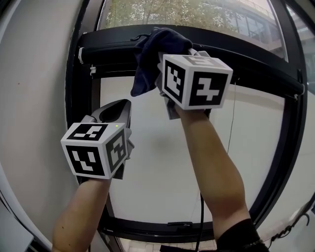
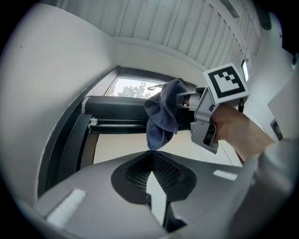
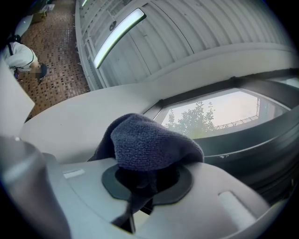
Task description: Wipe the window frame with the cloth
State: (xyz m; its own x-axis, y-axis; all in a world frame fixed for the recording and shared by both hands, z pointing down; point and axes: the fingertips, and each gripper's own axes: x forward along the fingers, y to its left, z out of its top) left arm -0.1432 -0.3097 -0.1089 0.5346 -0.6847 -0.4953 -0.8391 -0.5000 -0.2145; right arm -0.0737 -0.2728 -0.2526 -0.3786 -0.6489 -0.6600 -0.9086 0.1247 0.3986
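Left gripper [image 1: 117, 109]: held on a bare forearm, raised before the left upright of the window frame [image 1: 256, 66]. Its own view shows the jaws closed tip to tip with nothing between them. Whether it touches the frame cannot be determined.

Right gripper [image 1: 162, 61]: held higher, level with the window frame's black upper crossbar. Its jaws are clamped on the cloth [image 1: 153, 51]. The marker cube faces back towards the head camera.

Cloth: dark blue, knitted texture. It is bunched over the right gripper's jaw tips, with one fold hanging below the level of the crossbar. It lies against or just in front of the crossbar, near the frame's upper left corner; actual contact cannot be confirmed from any view.

Window frame: black, enclosing a pale panel [image 1: 162, 167] below the crossbar. A thin cord [image 1: 232, 115] hangs in front of the panel towards the frame's right side.

Above the crossbar: clear glass, with trees [image 1: 162, 12] beyond it.
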